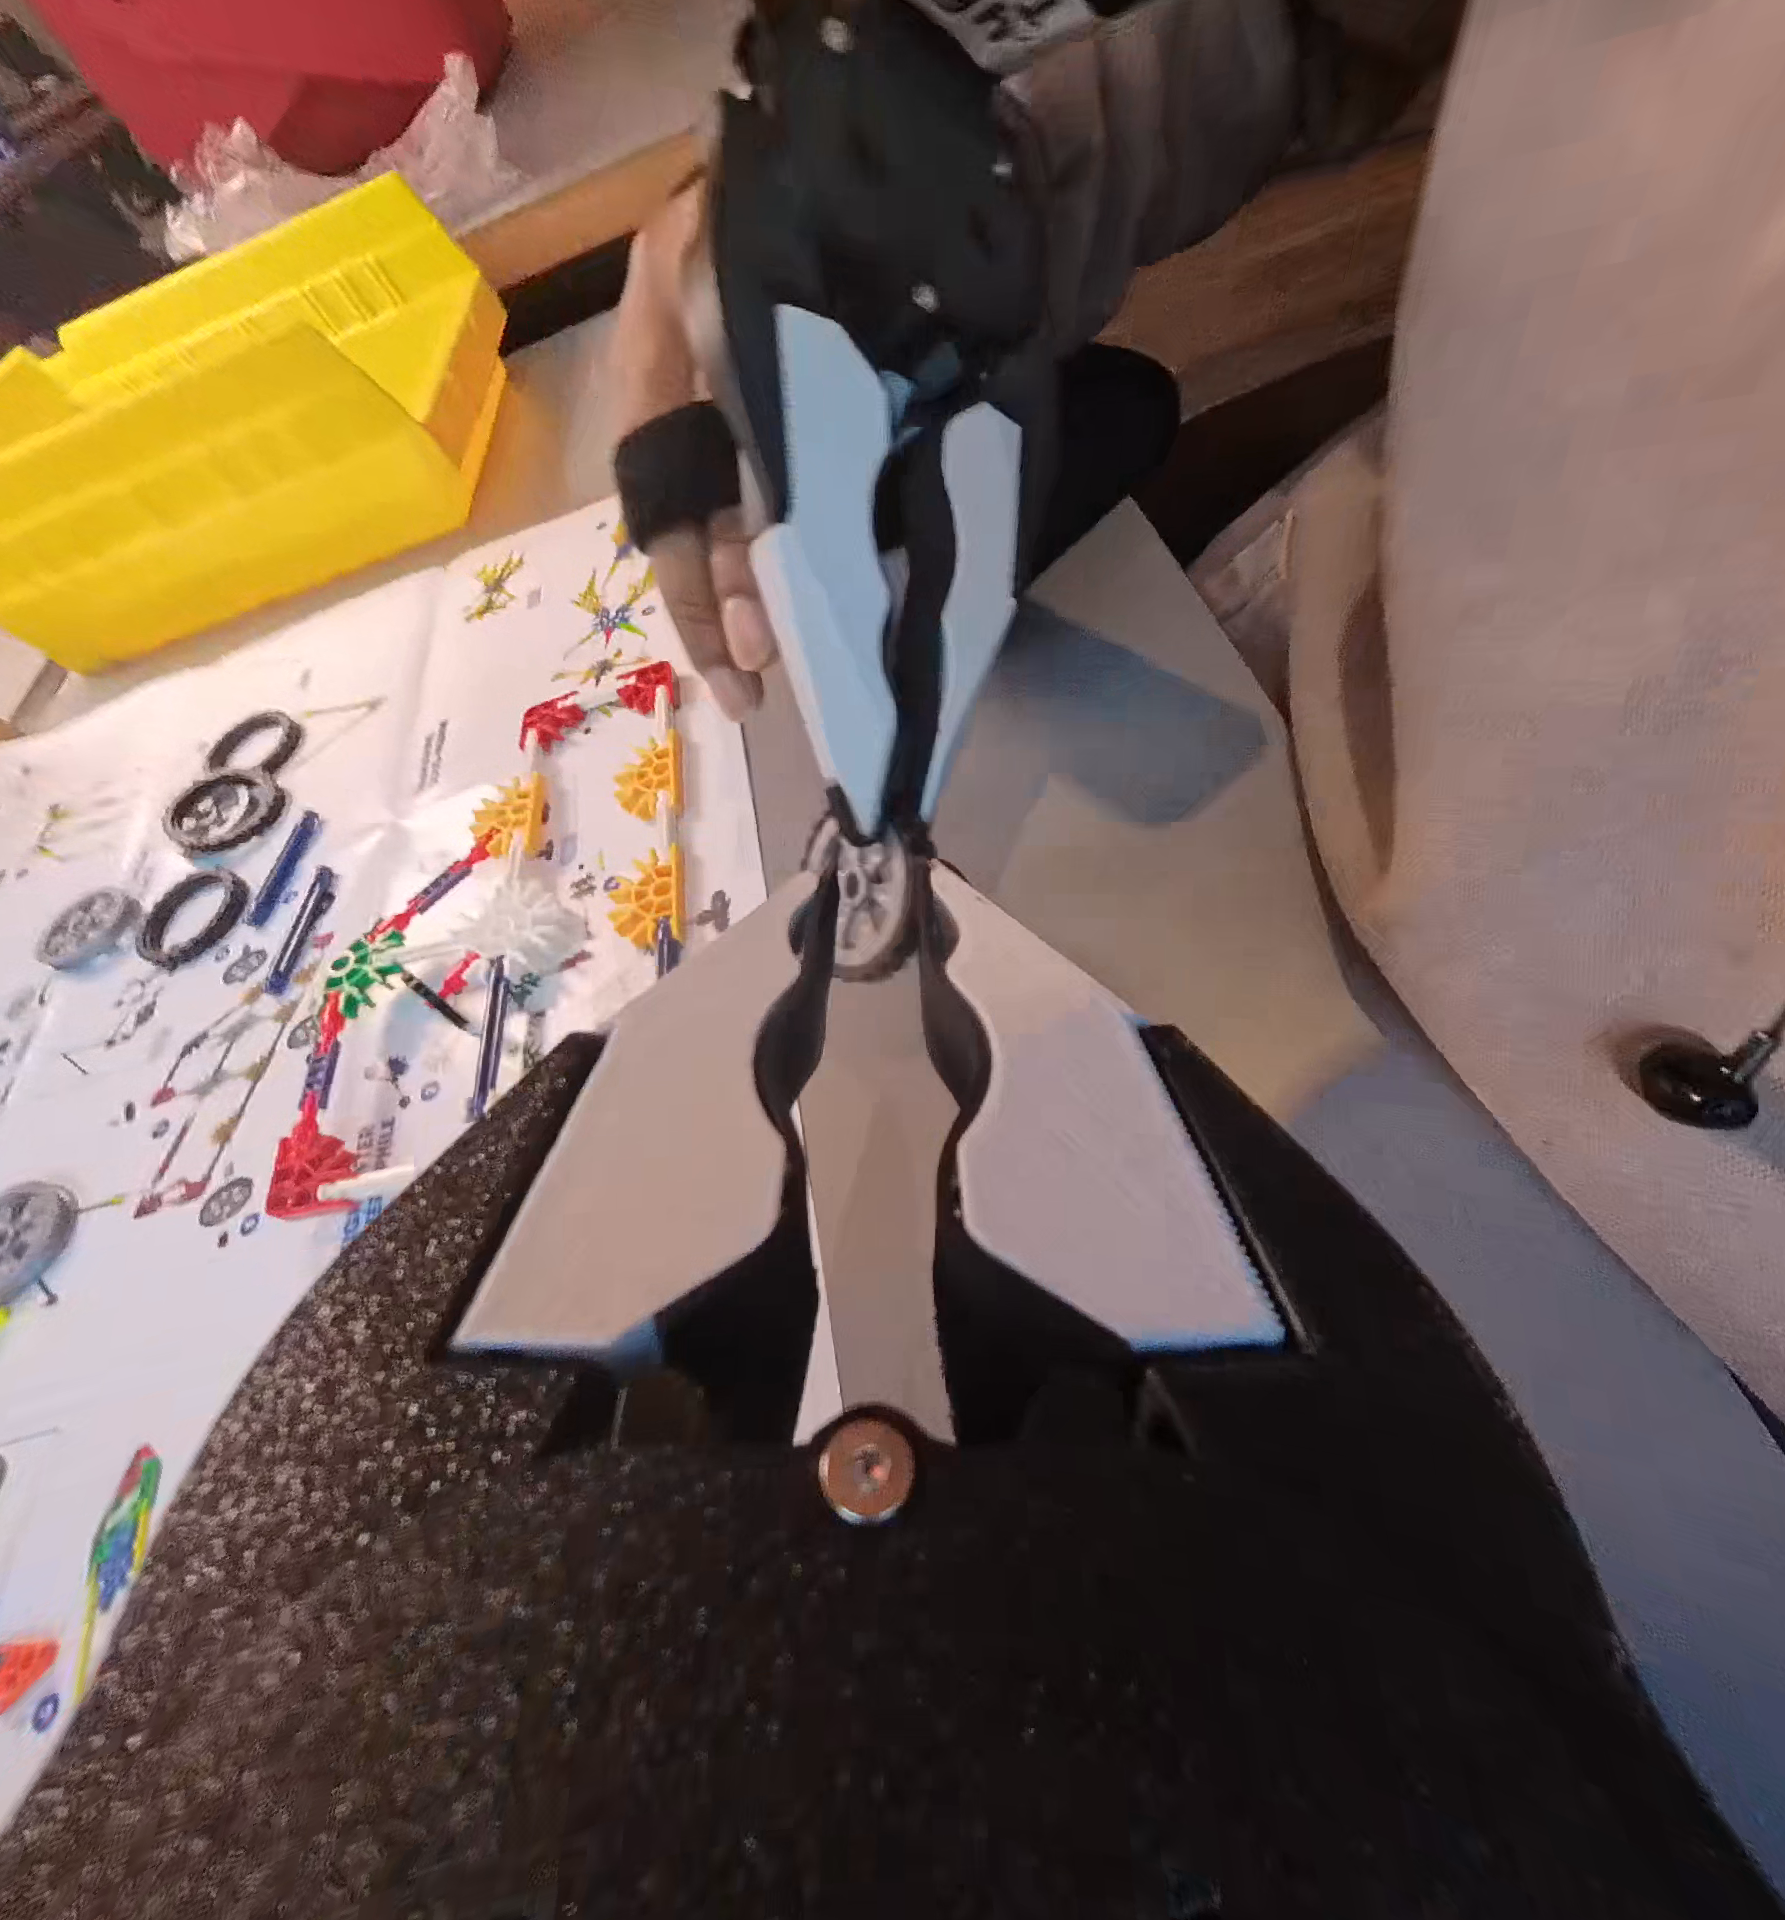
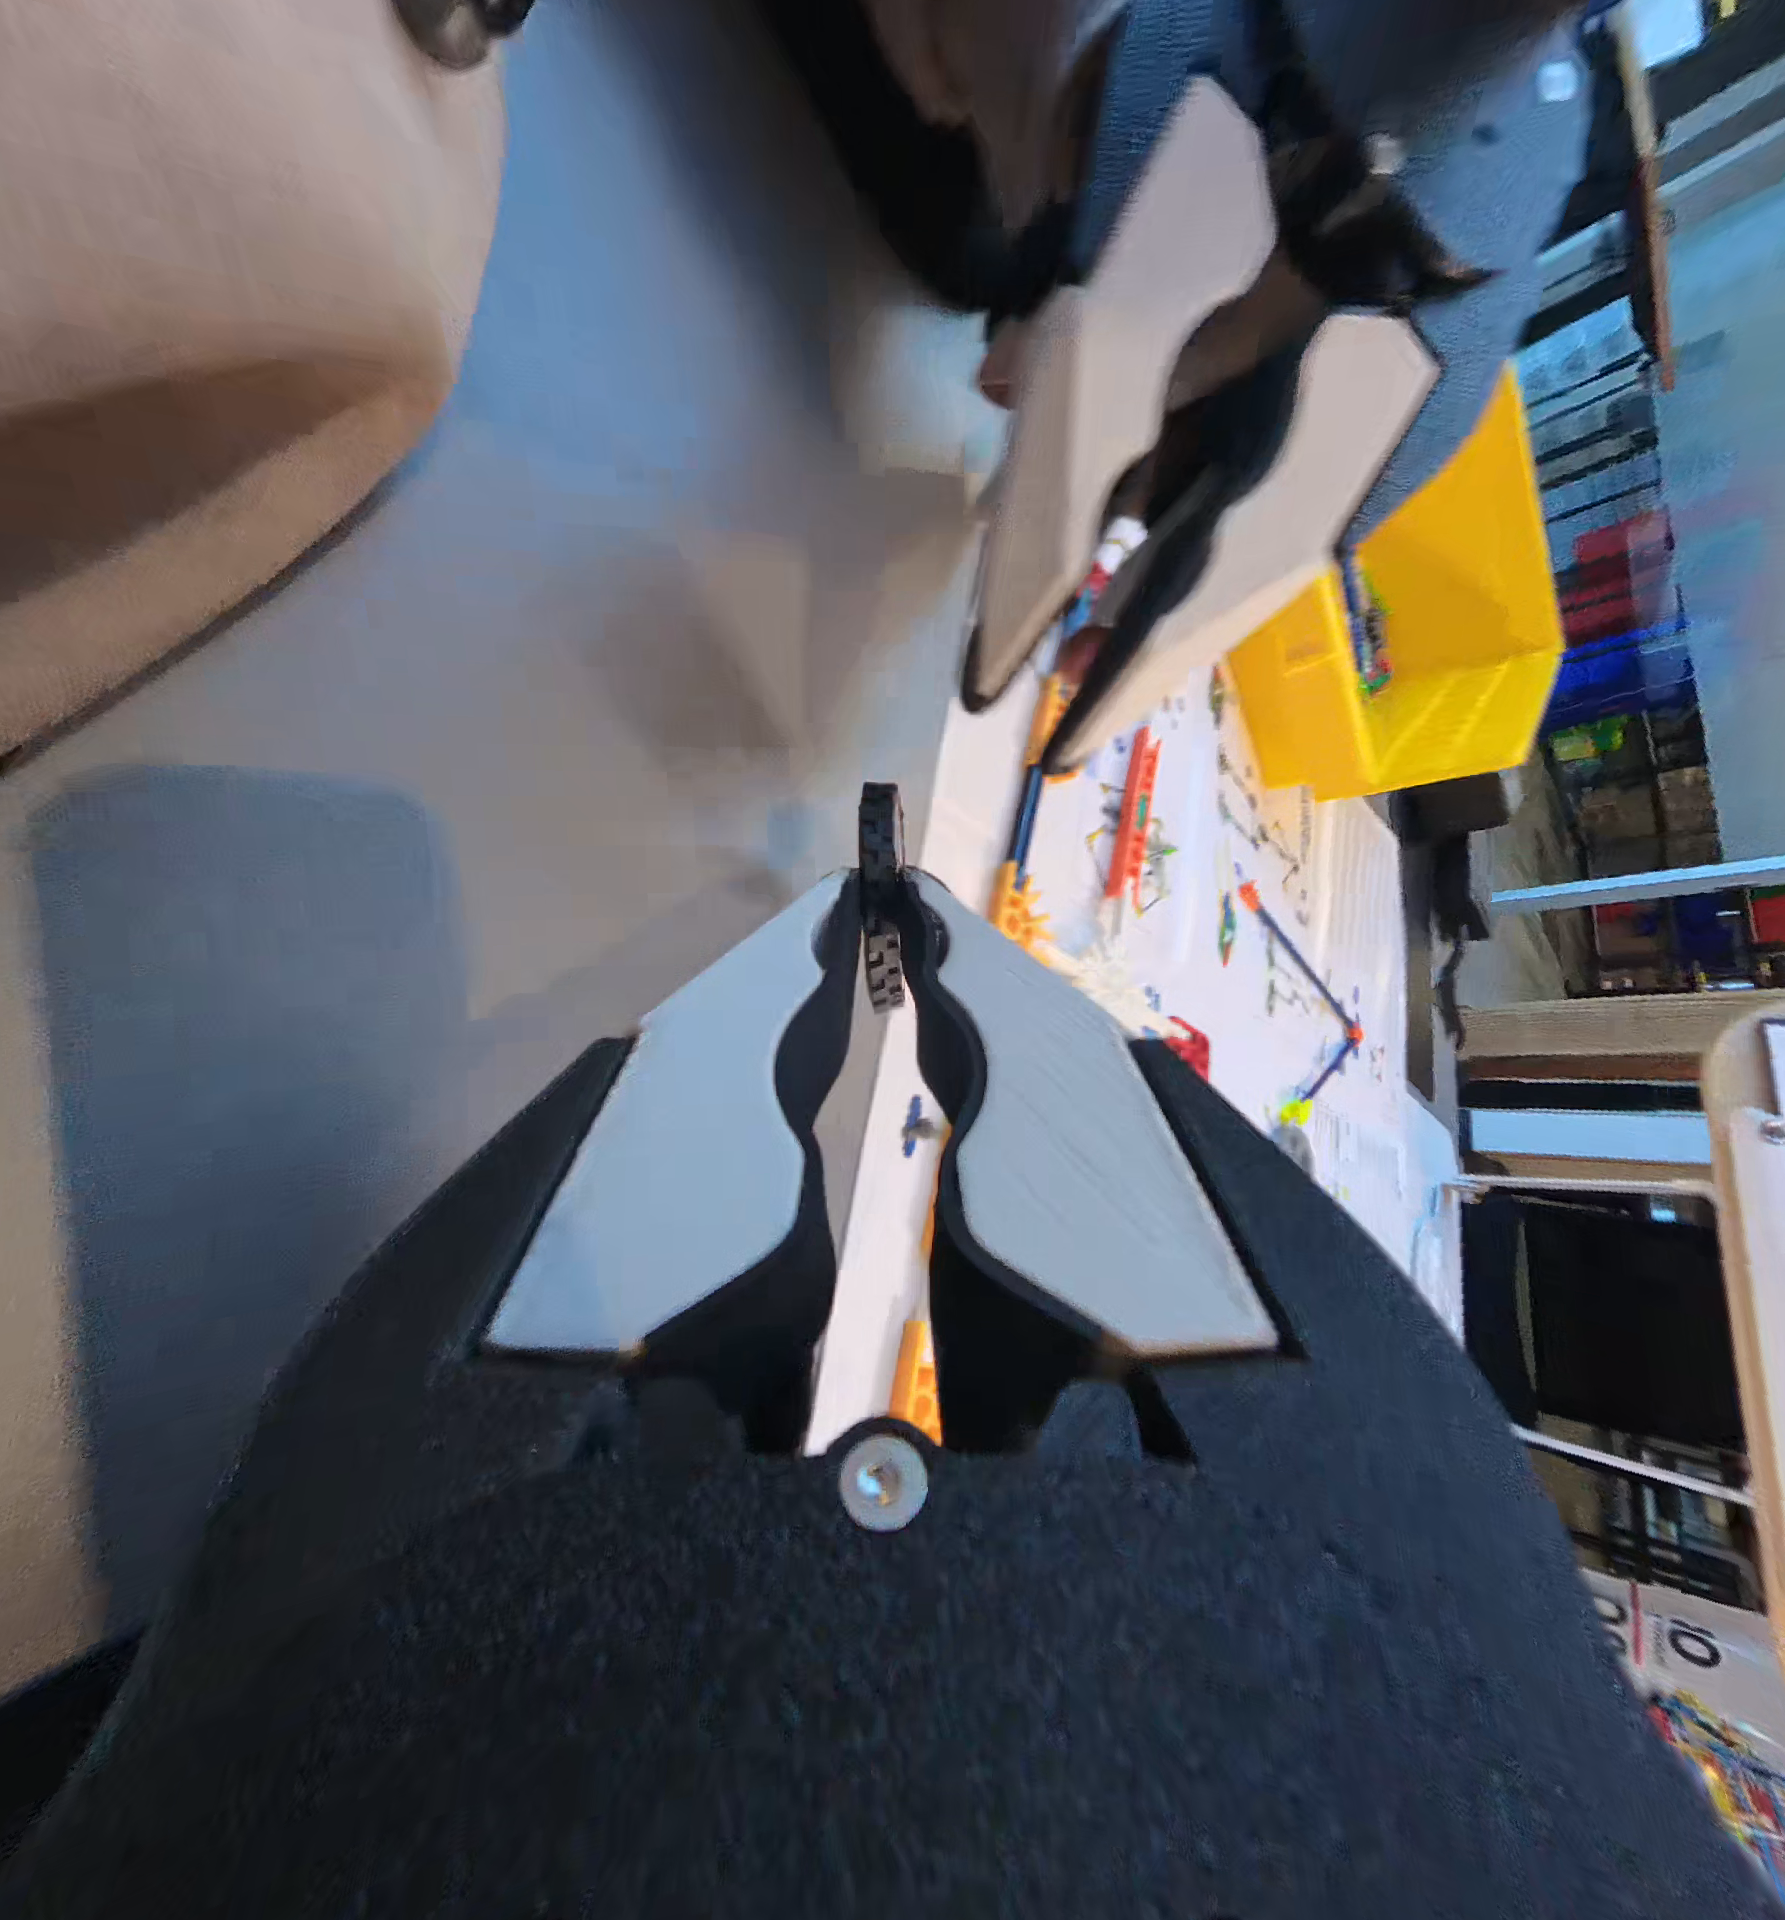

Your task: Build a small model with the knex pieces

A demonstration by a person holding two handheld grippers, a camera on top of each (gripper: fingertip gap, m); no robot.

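Yellow bin: on the surface, just beyond the instruction sheet.
Loose parts: black tyres and grey wheels lie unjoined on the sheet's left half.
Frame: partly built from red, yellow and blue pieces, on the sheet's right half.
Left tool: narrow, clamped on a grey wheel hub, raised just right of the sheet.
Right tool: narrow, pinching a black tyre edge-on, tip to tip with the left tool.
Tyre on hub: probably not seated; blur hides the joint.
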